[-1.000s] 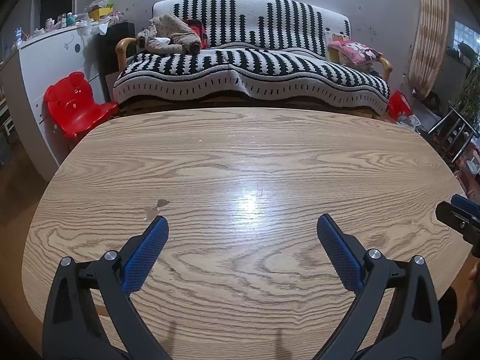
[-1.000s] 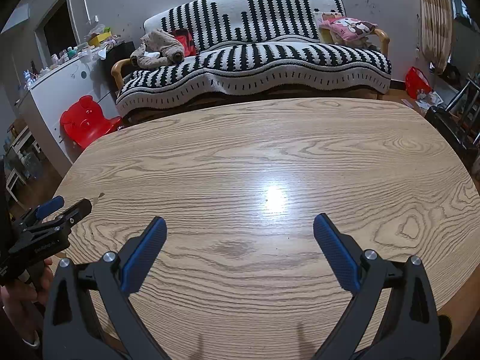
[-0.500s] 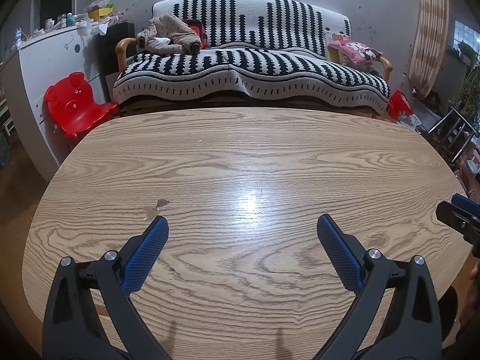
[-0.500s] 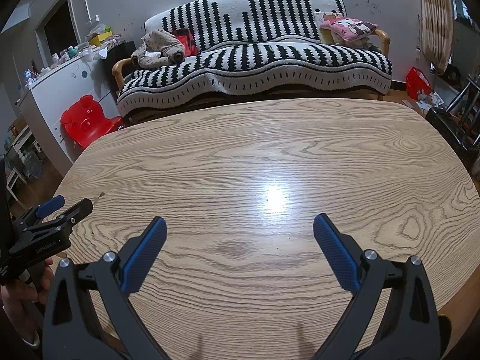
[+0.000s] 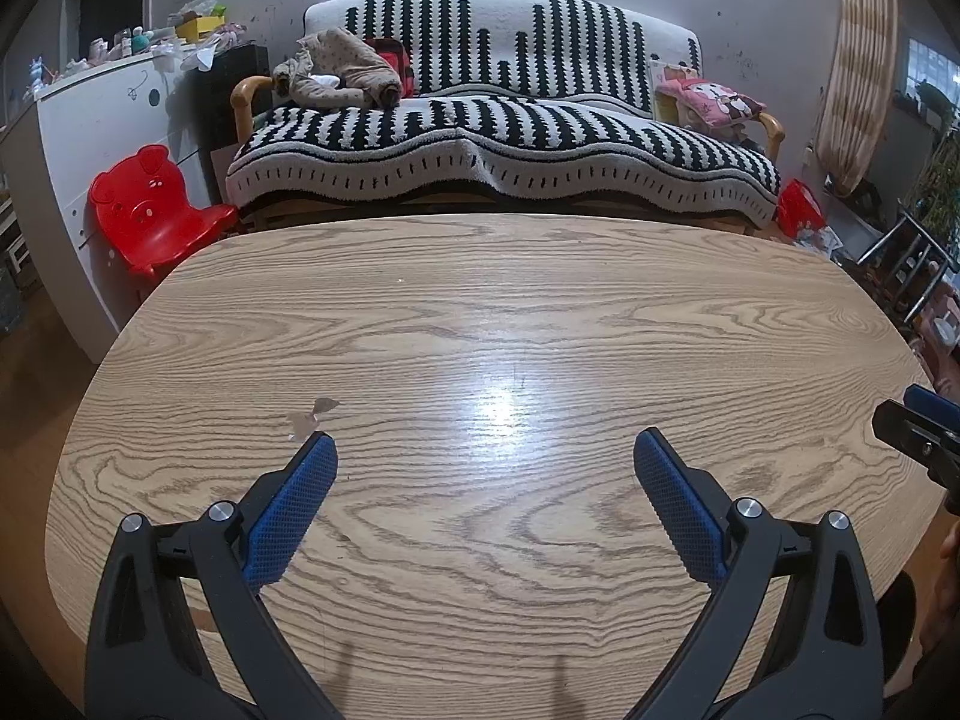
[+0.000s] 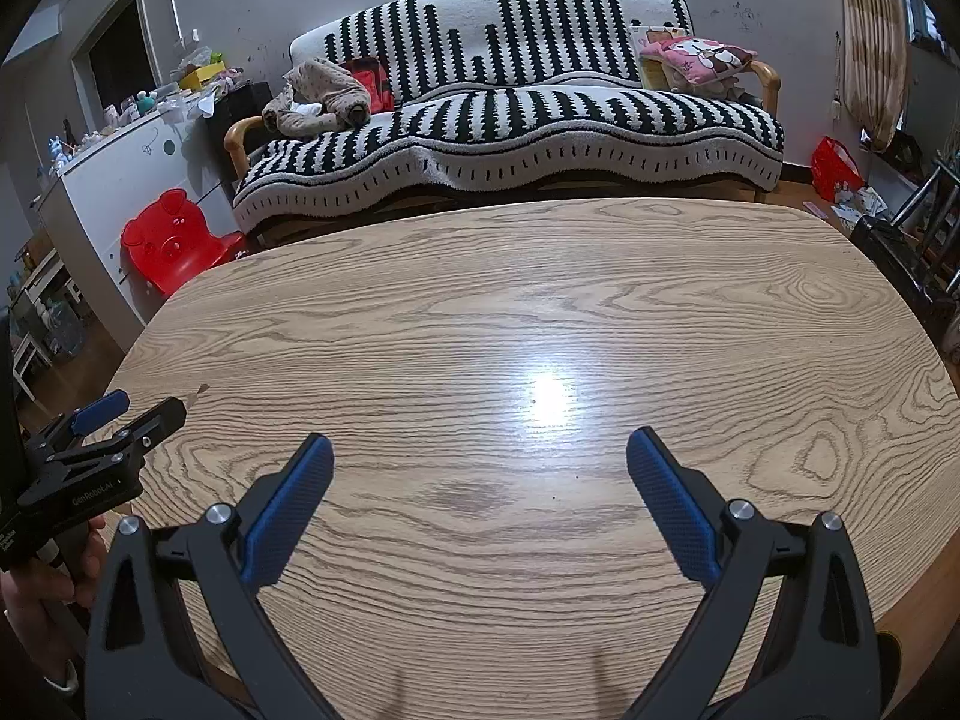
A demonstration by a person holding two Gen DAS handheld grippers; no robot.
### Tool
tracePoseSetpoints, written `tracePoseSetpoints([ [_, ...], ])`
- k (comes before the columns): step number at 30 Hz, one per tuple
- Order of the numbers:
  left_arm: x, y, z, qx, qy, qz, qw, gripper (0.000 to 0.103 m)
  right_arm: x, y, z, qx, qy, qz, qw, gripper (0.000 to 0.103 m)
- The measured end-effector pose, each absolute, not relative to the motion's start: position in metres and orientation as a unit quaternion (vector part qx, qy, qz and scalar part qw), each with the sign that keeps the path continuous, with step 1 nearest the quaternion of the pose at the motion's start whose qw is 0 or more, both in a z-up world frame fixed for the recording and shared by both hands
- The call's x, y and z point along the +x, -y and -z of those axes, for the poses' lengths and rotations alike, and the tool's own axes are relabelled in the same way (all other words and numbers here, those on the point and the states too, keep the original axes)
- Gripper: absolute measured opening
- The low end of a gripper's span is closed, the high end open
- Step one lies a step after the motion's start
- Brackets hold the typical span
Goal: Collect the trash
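Note:
A small thin clear scrap (image 5: 312,415) lies flat on the oval wooden table (image 5: 480,312), just ahead of my left gripper's left fingertip. My left gripper (image 5: 485,453) hovers over the table's near side, wide open and empty. My right gripper (image 6: 479,456) is open too, with only bare wood between its blue pads. In the right wrist view the left gripper (image 6: 129,414) shows at the table's left edge, held by a hand (image 6: 36,588), and a corner of the scrap (image 6: 198,391) peeks out beside it. The right gripper's tip (image 5: 918,420) enters the left wrist view at far right.
Behind the table stands a sofa (image 5: 498,138) with a black-and-white striped cover, clothes and a pink cushion (image 5: 711,99) on it. A red child's chair (image 5: 156,216) and a white cabinet (image 5: 90,138) are at left. A red bag (image 5: 798,213) and metal chair frames stand at right.

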State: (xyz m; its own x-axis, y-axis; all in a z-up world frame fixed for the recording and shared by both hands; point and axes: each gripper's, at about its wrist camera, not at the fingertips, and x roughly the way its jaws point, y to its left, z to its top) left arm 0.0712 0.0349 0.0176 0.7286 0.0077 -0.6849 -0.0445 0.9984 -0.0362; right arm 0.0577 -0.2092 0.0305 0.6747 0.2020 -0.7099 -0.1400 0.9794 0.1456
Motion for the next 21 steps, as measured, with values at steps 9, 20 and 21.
tracePoseSetpoints([
  [9,0.071,-0.0346,-0.0176,-0.024,-0.368,-0.013,0.929,0.096,0.0573,0.2102,-0.0305,0.039,-0.392,-0.094,0.914,0.095],
  [20,0.0707,-0.0343,-0.0187,-0.025,-0.369,-0.014,0.929,0.096,0.0568,0.21,-0.0302,0.039,-0.392,-0.094,0.914,0.095],
  [21,0.0704,-0.034,-0.0182,-0.025,-0.369,-0.014,0.929,0.096,0.057,0.2098,-0.0304,0.04,-0.392,-0.094,0.914,0.095],
])
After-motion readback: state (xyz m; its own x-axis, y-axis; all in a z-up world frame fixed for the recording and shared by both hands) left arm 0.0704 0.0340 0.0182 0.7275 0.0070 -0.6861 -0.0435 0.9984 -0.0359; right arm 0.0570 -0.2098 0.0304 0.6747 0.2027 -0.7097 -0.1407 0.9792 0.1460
